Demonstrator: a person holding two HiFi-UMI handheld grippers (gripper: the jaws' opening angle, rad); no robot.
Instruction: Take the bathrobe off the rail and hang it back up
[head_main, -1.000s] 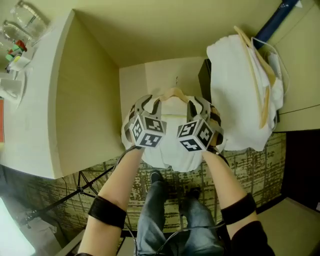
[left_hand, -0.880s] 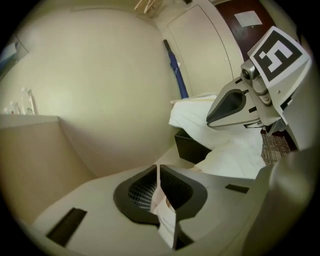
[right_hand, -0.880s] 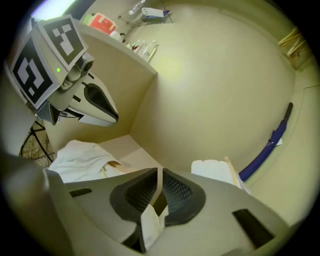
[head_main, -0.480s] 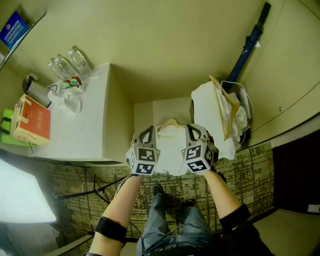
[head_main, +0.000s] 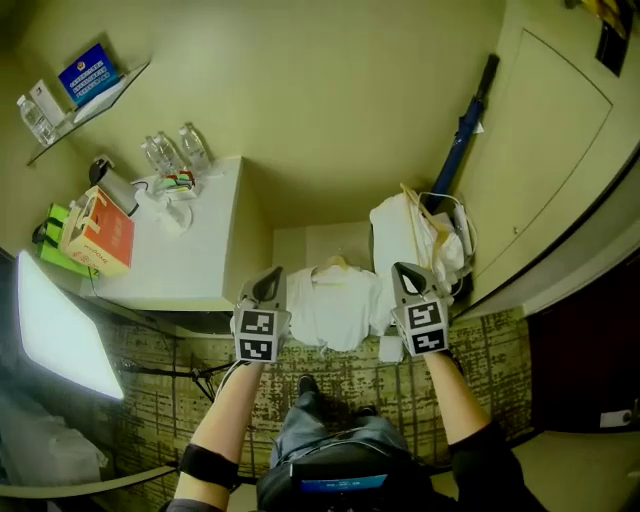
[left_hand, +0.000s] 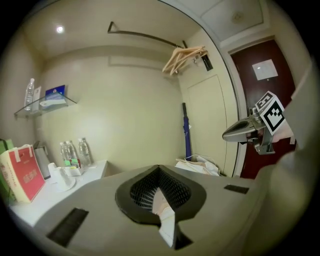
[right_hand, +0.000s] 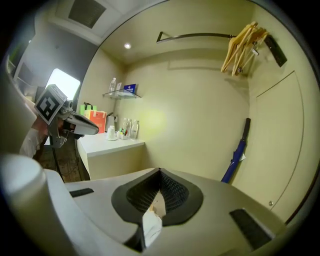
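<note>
White bathrobe (head_main: 335, 305) is hanging on a wooden hanger (head_main: 336, 263) in the middle of the head view, spread between the two claws. The left claw (head_main: 268, 290) is sitting at its left shoulder and the right claw (head_main: 406, 280) at its right shoulder, both touching the cloth. A white desk (head_main: 200, 270) is standing at the left of the frame, and a blue umbrella (head_main: 465, 125) is leaning in the upper right corner.

The left gripper view is showing the left claw (left_hand: 159, 180) clamping shut on a strip of the bathrobe (left_hand: 167, 221), which is poking out between the jaws at lower centre. The right claw (left_hand: 247, 131) is showing at the right edge. The rail (left_hand: 145, 35) is running across the top, well above both.

The right gripper view is showing the right claw (right_hand: 160, 182) pinching shut on a fold of the bathrobe (right_hand: 150, 226) at lower centre. The left claw (right_hand: 75, 125) is showing at the left, and the rail (right_hand: 195, 35) is crossing the top.
</note>
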